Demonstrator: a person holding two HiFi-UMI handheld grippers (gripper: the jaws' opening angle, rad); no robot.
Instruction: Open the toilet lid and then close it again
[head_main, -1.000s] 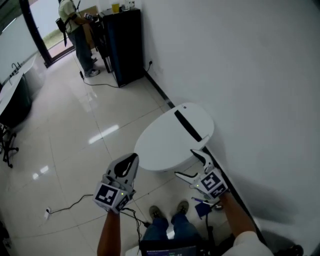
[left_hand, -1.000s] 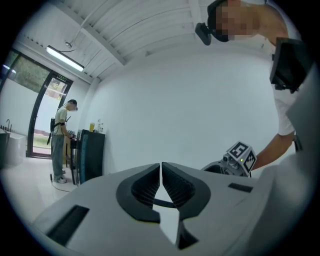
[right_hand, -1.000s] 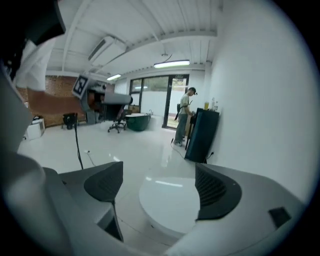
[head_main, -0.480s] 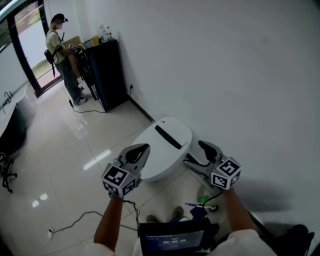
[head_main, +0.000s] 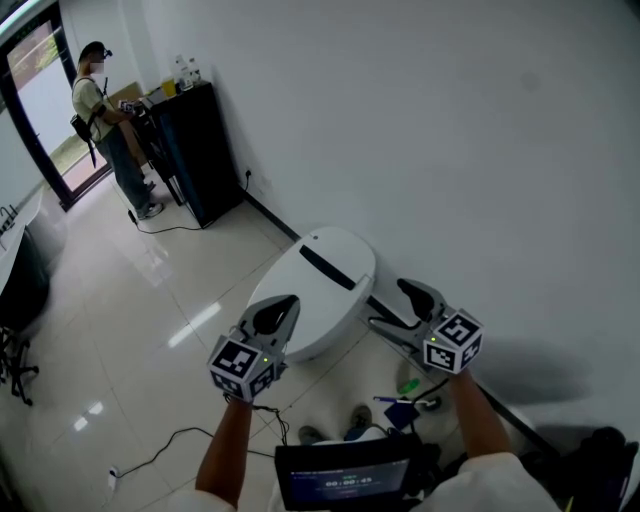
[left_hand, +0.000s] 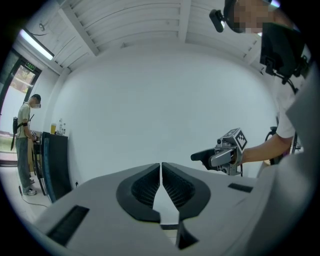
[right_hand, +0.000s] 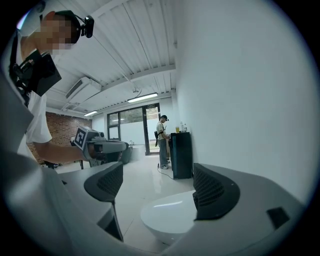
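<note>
White and smooth, the toilet (head_main: 312, 288) stands on the pale tiled floor (head_main: 130, 330) against the white wall (head_main: 450, 150). Its lid is down, and a dark strip crosses the end next to the wall. Both grippers are held in the air by its near end and touch nothing. The left gripper (head_main: 276, 311) overlaps the toilet's near left edge in the head view; its jaws are pressed together with nothing between them. The right gripper (head_main: 388, 306) is on the wall side, just beside the toilet, with its jaws wide apart and empty. Its own view shows the toilet's rounded front through the gap, lower down and clear of the pads. A black cable (head_main: 150, 445) trails over the floor at the left. Far off, a person (head_main: 100, 110) stands by a black cabinet (head_main: 195, 150).
</note>
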